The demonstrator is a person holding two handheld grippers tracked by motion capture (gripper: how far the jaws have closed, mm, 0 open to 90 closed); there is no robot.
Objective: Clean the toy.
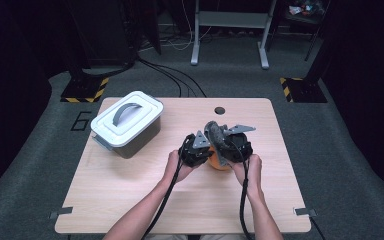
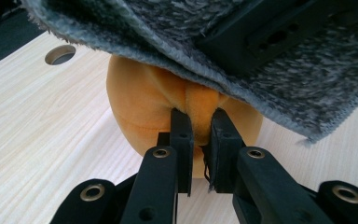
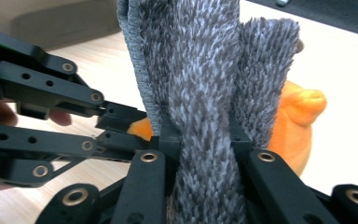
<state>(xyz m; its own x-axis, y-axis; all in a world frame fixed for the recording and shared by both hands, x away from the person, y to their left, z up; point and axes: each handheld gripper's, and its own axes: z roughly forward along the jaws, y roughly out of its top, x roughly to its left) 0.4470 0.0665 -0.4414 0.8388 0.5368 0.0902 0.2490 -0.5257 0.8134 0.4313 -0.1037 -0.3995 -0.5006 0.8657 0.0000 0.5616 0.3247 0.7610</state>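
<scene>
I have the left gripper [image 2: 200, 122] clenched on a pinch of the orange plush toy [image 2: 158, 100], which sits on the bench [image 1: 130, 185] near its middle, and the right gripper [image 3: 200, 135] clamped on a bunched fold of the grey fluffy cloth [image 3: 191, 65]. To do this step well, I judge that I should keep the left pinch firm so the toy cannot roll, and draw the cloth across its top without slackening the right grip (a loose fold would slip between the jaws). In the high view both forearms come in from the near edge and converge, with the two grippers close together over the toy, and the cloth draped above it. The lidded grey box [image 1: 126, 124] stands well apart at the left.
</scene>
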